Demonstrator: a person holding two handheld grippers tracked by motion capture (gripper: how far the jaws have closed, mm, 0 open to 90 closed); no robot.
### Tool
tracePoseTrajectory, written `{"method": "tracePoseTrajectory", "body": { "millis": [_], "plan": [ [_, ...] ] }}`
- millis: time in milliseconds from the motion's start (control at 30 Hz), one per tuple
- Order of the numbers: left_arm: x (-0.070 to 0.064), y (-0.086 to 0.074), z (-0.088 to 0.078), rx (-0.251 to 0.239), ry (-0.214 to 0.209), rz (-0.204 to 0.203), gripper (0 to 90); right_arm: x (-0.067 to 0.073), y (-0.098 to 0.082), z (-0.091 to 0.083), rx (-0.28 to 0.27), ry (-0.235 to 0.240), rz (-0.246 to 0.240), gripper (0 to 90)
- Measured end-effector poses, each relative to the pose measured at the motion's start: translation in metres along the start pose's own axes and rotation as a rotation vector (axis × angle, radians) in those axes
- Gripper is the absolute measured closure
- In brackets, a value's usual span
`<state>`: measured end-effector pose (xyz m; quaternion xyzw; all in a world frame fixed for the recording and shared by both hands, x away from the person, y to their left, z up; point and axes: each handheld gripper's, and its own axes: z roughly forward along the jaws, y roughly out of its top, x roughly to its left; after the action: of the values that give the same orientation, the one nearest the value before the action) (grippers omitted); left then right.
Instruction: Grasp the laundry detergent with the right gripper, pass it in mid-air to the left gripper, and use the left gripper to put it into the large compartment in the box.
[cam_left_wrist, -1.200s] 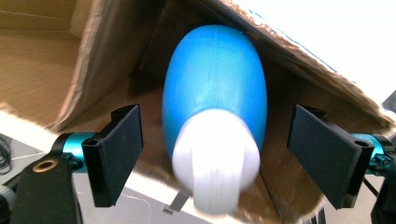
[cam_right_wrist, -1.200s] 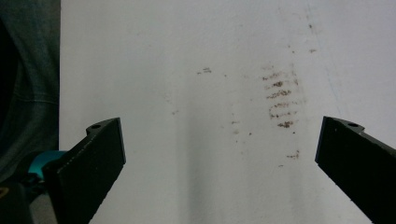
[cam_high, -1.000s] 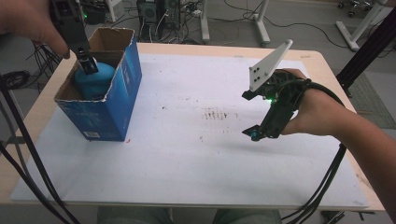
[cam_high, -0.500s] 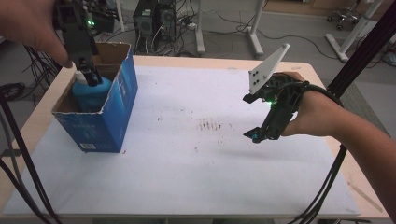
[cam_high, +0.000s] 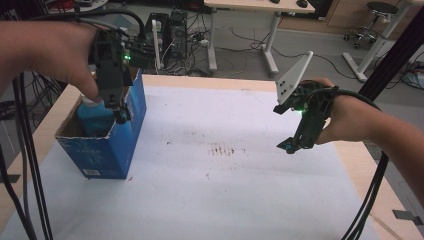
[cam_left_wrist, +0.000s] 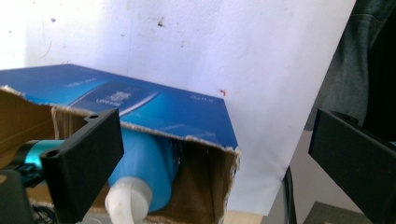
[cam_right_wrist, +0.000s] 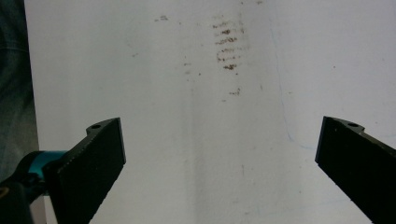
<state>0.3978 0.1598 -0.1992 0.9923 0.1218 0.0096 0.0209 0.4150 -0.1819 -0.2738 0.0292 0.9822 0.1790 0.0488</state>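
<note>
High view: left gripper (cam_high: 119, 111) over the open blue box (cam_high: 117, 150) at the table's (cam_high: 50, 120) left edge, jaws just opened, clear of the blue bottle (cam_high: 95, 120) standing inside. Right gripper (cam_high: 295, 145) above the white sheet (cam_high: 210, 200), well apart.

Left gripper view: jaws wide, bottle (cam_left_wrist: 144, 163) and white cap (cam_left_wrist: 127, 205) between them, untouched, in the box (cam_left_wrist: 177, 112).

Right gripper view: jaws spread over the stained sheet (cam_right_wrist: 210, 140), holding nothing.
</note>
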Motion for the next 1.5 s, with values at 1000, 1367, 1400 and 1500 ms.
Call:
{"method": "tracePoseTrajectory", "body": {
  "millis": [1000, 1367, 1400, 1500],
  "plan": [
    [-0.008, 0.047, 0.039, 0.032, -0.027, 0.127, 1.7, -0.027, -0.002, 0.009, 0.196, 0.029, -0.049, 0.7],
    [-0.011, 0.05, 0.038, 0.031, -0.026, 0.128, 1.7, -0.026, -0.001, 0.004, 0.209, 0.022, -0.056, 0.6],
    [-0.011, 0.05, 0.038, 0.029, -0.026, 0.131, 1.7, -0.025, 0.0, 0.004, 0.207, 0.023, -0.056, 0.7],
    [-0.011, 0.05, 0.037, 0.03, -0.025, 0.132, 1.7, -0.024, 0.001, 0.004, 0.215, 0.022, -0.064, 0.7]
  ]
}}
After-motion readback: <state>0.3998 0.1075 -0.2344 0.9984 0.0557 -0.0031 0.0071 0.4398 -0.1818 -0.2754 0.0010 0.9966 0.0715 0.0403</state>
